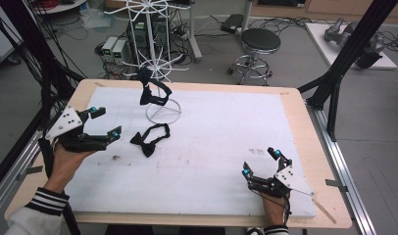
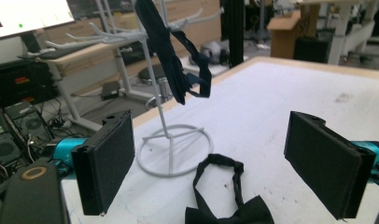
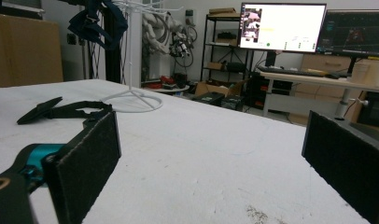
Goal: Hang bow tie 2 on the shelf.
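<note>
While the left gripper [image 1: 105,123] hovers over the left part of the worktop [image 1: 211,147], its jaws stand wide apart and hold nothing. Just to its right, apart from the jaws, a black bow tie [image 1: 150,139] lies flat on the white surface, its strap looped behind the knot — in the left gripper view the same bow tie [image 2: 229,205] sits low between the two black pads, close in front of them and untouched. Beyond it stands a white wire stand [image 1: 158,73] on a ring base, and a second dark bow tie [image 1: 150,90] hangs from one of its lower arms (its strap dangles beside the pole in the left gripper view [image 2: 173,60]).

Near the front right corner of the worktop, the right gripper [image 1: 261,164] rests low by the surface, well apart from both ties, its jaws also spread and empty. From the right gripper view the lying bow tie [image 3: 61,111] shows far off to the left, with the stand's base [image 3: 131,99] behind it — nothing sits between the pads.
</note>
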`<state>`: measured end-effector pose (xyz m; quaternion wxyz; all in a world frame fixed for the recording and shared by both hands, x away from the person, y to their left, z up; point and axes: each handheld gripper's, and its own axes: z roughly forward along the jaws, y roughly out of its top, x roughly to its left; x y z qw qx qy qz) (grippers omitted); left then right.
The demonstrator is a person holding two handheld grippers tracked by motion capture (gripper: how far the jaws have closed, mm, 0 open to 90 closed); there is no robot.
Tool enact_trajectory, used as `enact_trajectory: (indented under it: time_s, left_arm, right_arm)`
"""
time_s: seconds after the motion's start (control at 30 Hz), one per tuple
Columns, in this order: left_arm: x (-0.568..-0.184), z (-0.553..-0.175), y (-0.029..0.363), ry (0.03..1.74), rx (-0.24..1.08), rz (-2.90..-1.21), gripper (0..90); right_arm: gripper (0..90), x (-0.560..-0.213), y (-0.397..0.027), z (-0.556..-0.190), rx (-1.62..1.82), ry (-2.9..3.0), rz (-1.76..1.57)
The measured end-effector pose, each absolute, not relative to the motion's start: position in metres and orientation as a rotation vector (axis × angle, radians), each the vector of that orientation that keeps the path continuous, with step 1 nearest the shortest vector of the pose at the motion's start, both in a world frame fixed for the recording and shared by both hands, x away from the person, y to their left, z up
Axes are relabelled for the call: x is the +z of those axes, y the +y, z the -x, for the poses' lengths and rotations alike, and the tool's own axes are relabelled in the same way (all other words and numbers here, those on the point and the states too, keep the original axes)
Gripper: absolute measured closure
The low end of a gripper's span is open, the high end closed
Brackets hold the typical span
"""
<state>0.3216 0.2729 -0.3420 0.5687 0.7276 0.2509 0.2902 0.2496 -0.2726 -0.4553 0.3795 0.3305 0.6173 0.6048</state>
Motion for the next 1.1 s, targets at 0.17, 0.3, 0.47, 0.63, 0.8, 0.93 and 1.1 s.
enact_trajectory:
  time_s: [0.17, 0.3, 0.47, 0.63, 0.8, 0.93, 1.1]
  left_arm:
    - [-0.341, -0.33, 0.267, 0.552, 0.64, -1.757, 16.2]
    - [-0.341, -0.336, 0.264, 0.529, 0.628, -1.802, 16.2]
    - [-0.341, -0.344, 0.262, 0.518, 0.595, -1.861, 15.5]
    - [-0.341, -0.352, 0.257, 0.483, 0.573, -1.922, 15.5]
    - [-0.342, -0.357, 0.255, 0.471, 0.559, -1.971, 15.5]
    - [-0.342, -0.364, 0.253, 0.425, 0.541, -2.034, 15.5]
    - [-0.344, -0.372, 0.247, 0.364, 0.488, -2.105, 15.5]
  right_arm:
    - [3.7, -0.455, -0.272, -0.249, 1.546, 1.578, -0.845]
    - [3.7, -0.455, -0.272, -0.249, 1.546, 1.58, -0.848]
    - [3.8, -0.455, -0.272, -0.249, 1.546, 1.578, -0.843]
    - [3.7, -0.455, -0.272, -0.249, 1.548, 1.582, -0.845]
    - [3.8, -0.455, -0.272, -0.249, 1.546, 1.581, -0.845]
    - [3.7, -0.455, -0.272, -0.249, 1.544, 1.579, -0.837]
    - [3.7, -0.455, -0.272, -0.249, 1.544, 1.578, -0.837]
